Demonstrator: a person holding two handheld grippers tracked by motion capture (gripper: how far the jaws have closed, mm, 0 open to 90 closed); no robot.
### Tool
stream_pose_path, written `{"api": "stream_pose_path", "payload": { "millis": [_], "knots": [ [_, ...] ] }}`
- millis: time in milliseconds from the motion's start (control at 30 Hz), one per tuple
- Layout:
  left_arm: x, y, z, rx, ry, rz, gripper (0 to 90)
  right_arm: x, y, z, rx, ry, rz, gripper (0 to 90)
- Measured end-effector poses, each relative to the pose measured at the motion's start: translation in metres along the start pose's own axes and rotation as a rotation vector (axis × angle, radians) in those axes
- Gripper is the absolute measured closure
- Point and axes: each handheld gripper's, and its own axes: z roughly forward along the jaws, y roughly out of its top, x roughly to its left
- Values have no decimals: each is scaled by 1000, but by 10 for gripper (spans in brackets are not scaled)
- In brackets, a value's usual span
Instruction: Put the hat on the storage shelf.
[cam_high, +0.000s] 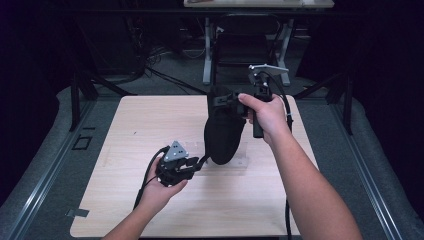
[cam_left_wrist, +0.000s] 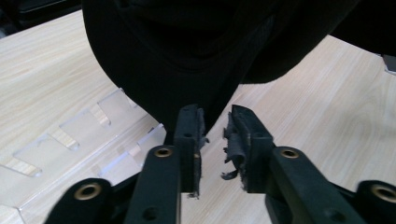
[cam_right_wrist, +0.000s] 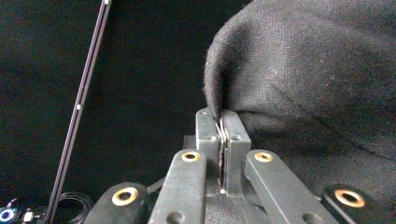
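1. My right gripper (cam_right_wrist: 223, 116) has its jaws pressed together on an edge of the black cloth (cam_right_wrist: 317, 84); in the right gripper view a fold of the fabric is pinched between the two pads.
2. In the high view that right gripper (cam_high: 231, 98) is held up above the far middle of the table (cam_high: 130, 125), and the black cloth (cam_high: 222, 132) hangs down from it, its lower end reaching the tabletop.
3. My left gripper (cam_left_wrist: 215, 128) has its jaws apart with a narrow gap between the worn pads; they point at the lowest tip of the cloth (cam_left_wrist: 187, 56), which sits just ahead of them, and I cannot tell whether the left pad touches it.
4. In the high view the left gripper (cam_high: 200, 161) lies low over the table, just beside the bottom of the hanging cloth.
5. A clear plastic rack (cam_left_wrist: 88, 135) lies flat on the pale wood, under and beside the cloth's lower end.
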Motion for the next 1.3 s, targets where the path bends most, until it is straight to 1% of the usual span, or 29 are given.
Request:
{"api": "stream_pose_path", "payload": {
  "millis": [100,233,367,533,633,833,933,1000,1100,1233,1300],
  "knots": [
    [-2,1,3,2,19,21,802,0,-1,2,1,1,0,885],
    [-3,0,2,1,34,41,823,-1,-2,2,3,9,3,884],
    [-3,-1,1,1,43,42,833,-2,-2,1,0,14,4,878],
    [-2,-3,1,2,43,45,840,2,-4,0,-4,21,-9,831],
    [-2,-3,1,-1,48,41,842,5,-4,-4,-10,43,-10,820],
    [2,-6,-2,4,58,40,850,4,-6,-14,-31,49,-16,781],
    [3,-7,-3,8,70,48,855,3,-8,-21,-60,23,-27,768],
    [4,-9,-3,14,81,56,858,1,-9,-24,-61,8,-33,749],
    [6,-13,-3,29,89,64,860,-2,-10,-28,-62,-16,-38,746],
    [9,-22,0,63,102,62,860,-6,-12,-35,-83,-42,-42,742],
    [12,-29,4,92,110,66,860,-8,-13,-37,-87,-48,-42,742]
  ]
}}
